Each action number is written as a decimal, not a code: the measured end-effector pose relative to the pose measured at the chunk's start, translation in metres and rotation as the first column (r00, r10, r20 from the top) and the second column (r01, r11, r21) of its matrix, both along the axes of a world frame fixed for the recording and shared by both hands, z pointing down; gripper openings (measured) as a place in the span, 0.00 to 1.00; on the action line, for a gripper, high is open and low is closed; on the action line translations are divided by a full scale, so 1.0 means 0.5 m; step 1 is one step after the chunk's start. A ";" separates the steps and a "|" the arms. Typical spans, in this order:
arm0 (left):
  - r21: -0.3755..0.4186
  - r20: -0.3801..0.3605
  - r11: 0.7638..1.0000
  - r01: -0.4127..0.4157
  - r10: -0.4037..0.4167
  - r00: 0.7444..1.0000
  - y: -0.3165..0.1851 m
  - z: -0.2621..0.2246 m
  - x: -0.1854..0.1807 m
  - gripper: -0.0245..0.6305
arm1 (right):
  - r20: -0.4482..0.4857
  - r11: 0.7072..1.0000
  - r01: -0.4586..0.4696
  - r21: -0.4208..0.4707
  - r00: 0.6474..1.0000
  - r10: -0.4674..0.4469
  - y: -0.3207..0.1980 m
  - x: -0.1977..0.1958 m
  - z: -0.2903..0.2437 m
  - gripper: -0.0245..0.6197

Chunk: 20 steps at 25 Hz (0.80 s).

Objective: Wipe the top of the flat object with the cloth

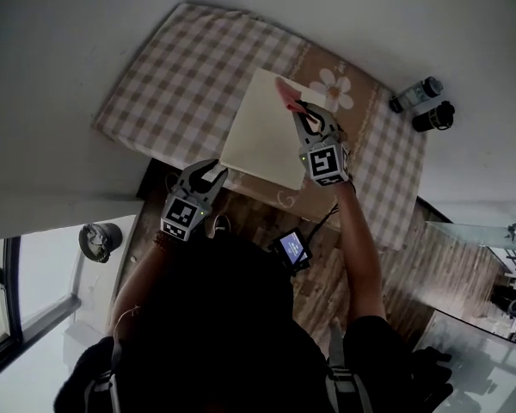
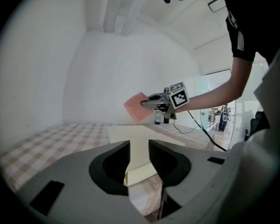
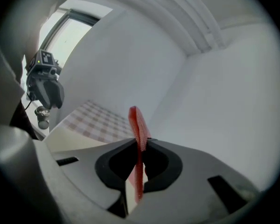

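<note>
A cream flat board (image 1: pixel 267 127) lies on the checked tablecloth (image 1: pixel 181 76). My right gripper (image 1: pixel 305 110) hovers over the board's far right part, shut on a pink-red cloth (image 1: pixel 285 93). That cloth (image 3: pixel 138 125) stands up edge-on between its jaws in the right gripper view. My left gripper (image 1: pixel 213 172) sits at the board's near left corner. In the left gripper view its jaws stand apart, and the board's corner (image 2: pixel 141 171) shows in the gap with no pad pressing on it. The same view shows the right gripper (image 2: pixel 151 104) and the cloth (image 2: pixel 136 107) above the board.
Two dark bottles (image 1: pixel 417 95) (image 1: pixel 434 116) stand on the white surface right of the table. A small device with a lit screen (image 1: pixel 292 248) and its cable hang near the table's front edge. A round grey object (image 1: pixel 99 239) sits lower left by the window.
</note>
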<state>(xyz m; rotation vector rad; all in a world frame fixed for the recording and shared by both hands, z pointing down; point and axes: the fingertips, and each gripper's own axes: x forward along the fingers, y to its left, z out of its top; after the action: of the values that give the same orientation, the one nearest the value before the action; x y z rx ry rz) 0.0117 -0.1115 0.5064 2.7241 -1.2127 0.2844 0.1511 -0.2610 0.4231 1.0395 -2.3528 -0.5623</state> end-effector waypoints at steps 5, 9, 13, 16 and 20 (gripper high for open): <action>-0.059 0.039 0.997 -0.052 0.054 0.998 -0.023 0.065 0.004 0.29 | -0.128 0.997 0.018 -0.081 0.991 -0.028 -0.119 -0.023 0.063 0.07; -0.092 0.056 0.993 -0.066 0.072 0.996 -0.042 0.107 -0.005 0.29 | -0.251 0.991 0.026 -0.132 0.966 -0.058 -0.203 -0.050 0.113 0.07; -0.136 0.054 0.986 -0.096 0.104 0.993 -0.052 0.136 -0.003 0.35 | -0.323 0.982 0.019 -0.186 0.943 -0.079 -0.272 -0.067 0.163 0.07; -0.142 0.060 0.982 -0.128 0.137 0.989 -0.050 0.143 0.014 0.35 | -0.346 0.972 0.007 -0.236 0.934 -0.090 -0.293 -0.069 0.200 0.07; -0.138 0.070 0.978 -0.155 0.165 0.984 -0.044 0.148 0.020 0.39 | -0.373 0.946 -0.016 -0.323 0.921 -0.111 -0.284 -0.076 0.251 0.07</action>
<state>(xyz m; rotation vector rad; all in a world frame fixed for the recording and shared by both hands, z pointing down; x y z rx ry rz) 0.0216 -0.1335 0.5806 2.7213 -0.9558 0.4802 0.1131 -0.4029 0.5488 0.6532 -2.0321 -0.3454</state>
